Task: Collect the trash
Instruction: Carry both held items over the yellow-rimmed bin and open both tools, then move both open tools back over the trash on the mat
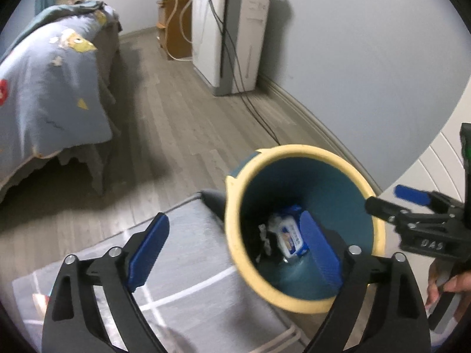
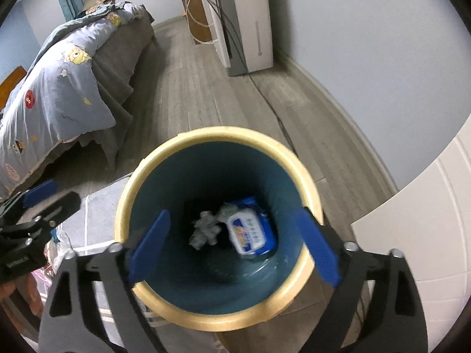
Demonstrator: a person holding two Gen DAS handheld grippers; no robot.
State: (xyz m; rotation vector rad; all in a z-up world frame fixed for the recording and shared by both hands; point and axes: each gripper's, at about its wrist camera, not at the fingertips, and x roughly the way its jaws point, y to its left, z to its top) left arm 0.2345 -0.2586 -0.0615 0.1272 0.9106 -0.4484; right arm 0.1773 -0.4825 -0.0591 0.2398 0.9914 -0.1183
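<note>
A bedroom seen from two cameras mounted on hand-held grippers, both angled down at a round waste bin [image 2: 217, 317] with a cream rim and a teal inside. The bin stands on a grey wood floor [image 1: 182, 111], at the corner of a pale grey rug [image 1: 188, 264] with white lines.

At the bottom of the bin lie a blue and white pack of wet wipes [image 2: 250, 232] and, just beside it on the left, a crumpled grey wad of paper [image 2: 204, 229].

The right gripper [image 2: 235, 248] is held directly over the bin's mouth. Its jaws stand wide open, nothing between the blue pads, and they touch neither piece of trash. From the camera, the right pad overlaps the bin's rim; whether it touches the rim cannot be told.

The left gripper [image 1: 235, 250] is over the left side of the bin, its jaws also spread wide and empty. One blue pad is over the rug outside the bin, the other over the bin's opening.

In the left camera, a person's hand [image 1: 444, 285] shows at the right edge, gripping the other gripper's handle.

Behind, a bed [image 1: 53, 67] with a blue cartoon-print quilt is on the left, and a white appliance [image 1: 232, 35] with black cables stands against the far wall.
</note>
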